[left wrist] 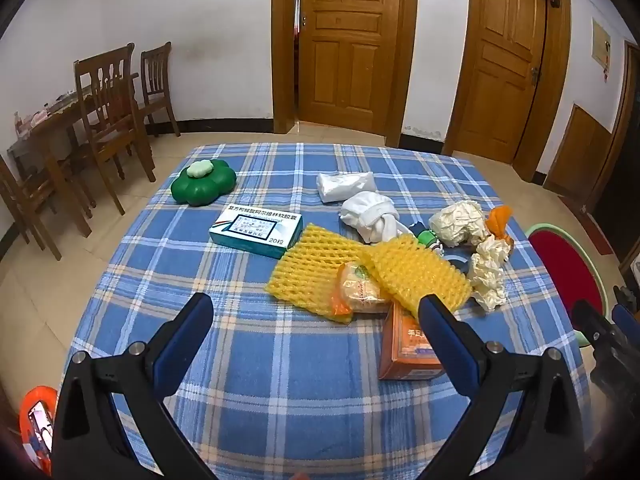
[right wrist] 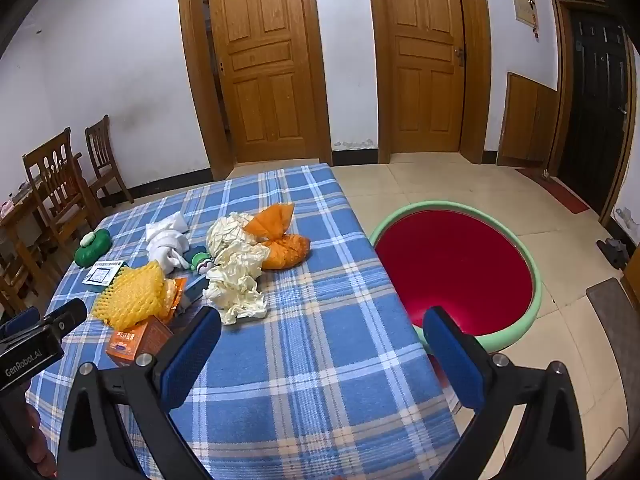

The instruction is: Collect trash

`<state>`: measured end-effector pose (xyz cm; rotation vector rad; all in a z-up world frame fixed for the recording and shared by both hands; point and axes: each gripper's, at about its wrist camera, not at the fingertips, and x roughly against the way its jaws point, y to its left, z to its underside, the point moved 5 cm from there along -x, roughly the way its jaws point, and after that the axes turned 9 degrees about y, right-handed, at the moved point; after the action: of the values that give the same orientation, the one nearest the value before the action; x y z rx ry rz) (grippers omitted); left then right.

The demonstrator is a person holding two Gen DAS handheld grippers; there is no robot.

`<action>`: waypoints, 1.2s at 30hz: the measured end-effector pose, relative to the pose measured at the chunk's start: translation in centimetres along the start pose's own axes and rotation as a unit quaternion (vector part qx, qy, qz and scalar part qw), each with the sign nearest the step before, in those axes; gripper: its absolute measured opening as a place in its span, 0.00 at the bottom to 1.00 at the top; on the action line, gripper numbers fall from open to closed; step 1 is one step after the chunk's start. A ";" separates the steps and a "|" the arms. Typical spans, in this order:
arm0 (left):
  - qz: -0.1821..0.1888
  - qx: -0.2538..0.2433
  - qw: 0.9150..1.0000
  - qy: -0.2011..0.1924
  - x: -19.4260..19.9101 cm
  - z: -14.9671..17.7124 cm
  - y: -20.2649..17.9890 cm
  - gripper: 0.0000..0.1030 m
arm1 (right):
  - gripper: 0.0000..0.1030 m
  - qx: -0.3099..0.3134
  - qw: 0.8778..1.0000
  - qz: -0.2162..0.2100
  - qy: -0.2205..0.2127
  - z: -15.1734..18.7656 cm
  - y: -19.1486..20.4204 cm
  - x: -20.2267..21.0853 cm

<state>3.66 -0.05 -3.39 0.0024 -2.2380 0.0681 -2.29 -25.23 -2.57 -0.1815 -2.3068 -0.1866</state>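
The table [left wrist: 280, 380], covered in a blue plaid cloth, fills most of both views. On the floor just beside its right edge sits a round bin [right wrist: 536, 280] with a pale green rim and a red inside (its mouth faces up, with nothing visible in it). Wooden chairs [left wrist: 108, 120] stand well apart from the table by the left wall.

The trash lies in a loose heap on the far right part of the table. Two yellow foam nets [left wrist: 312, 264] overlap each other, with a clear snack wrapper [left wrist: 360, 288] lying between them. An orange box [left wrist: 404, 352] lies near the heap's front edge, partly behind one finger of the left tongs. A teal and white medicine box [left wrist: 256, 228] lies just beside the nets on the left. Behind it a green flower-shaped case [left wrist: 204, 184] stands apart. Knotted white cloth [left wrist: 372, 212] and a white packet [left wrist: 344, 184] lie further back. Crumpled cream paper [right wrist: 236, 272] touches an orange bag [right wrist: 280, 244] on the right side.

The left tongs [left wrist: 316, 320] hover above the table's near part, released and holding nothing. The right tongs [right wrist: 320, 332] are likewise spread wide and hold nothing, one finger over the cloth and the other over the bin's rim.
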 end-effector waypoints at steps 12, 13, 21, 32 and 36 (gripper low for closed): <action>-0.003 0.015 1.000 -0.009 1.0 0.7 0.2 0.98 | 1.00 -0.007 1.000 -0.009 -0.005 0.1 -0.6 0.6; -0.003 0.016 1.000 -0.009 1.1 0.8 0.2 0.98 | 1.00 -0.006 1.000 -0.008 -0.005 0.1 -0.6 0.6; -0.002 0.019 1.000 -0.006 1.2 0.7 0.7 0.98 | 1.00 -0.005 1.000 -0.009 -0.002 0.1 -0.4 0.7; -0.004 0.019 1.000 -0.006 1.2 0.7 0.7 0.98 | 1.00 -0.004 1.000 -0.009 -0.002 0.1 -0.4 0.6; -0.003 0.020 1.000 -0.006 1.2 0.7 0.8 0.98 | 1.00 -0.004 1.000 -0.009 -0.002 0.1 -0.4 0.6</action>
<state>2.35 0.69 -2.89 0.0313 -2.2485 0.1090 -2.90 -25.57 -2.22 -0.1659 -2.3118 -0.2055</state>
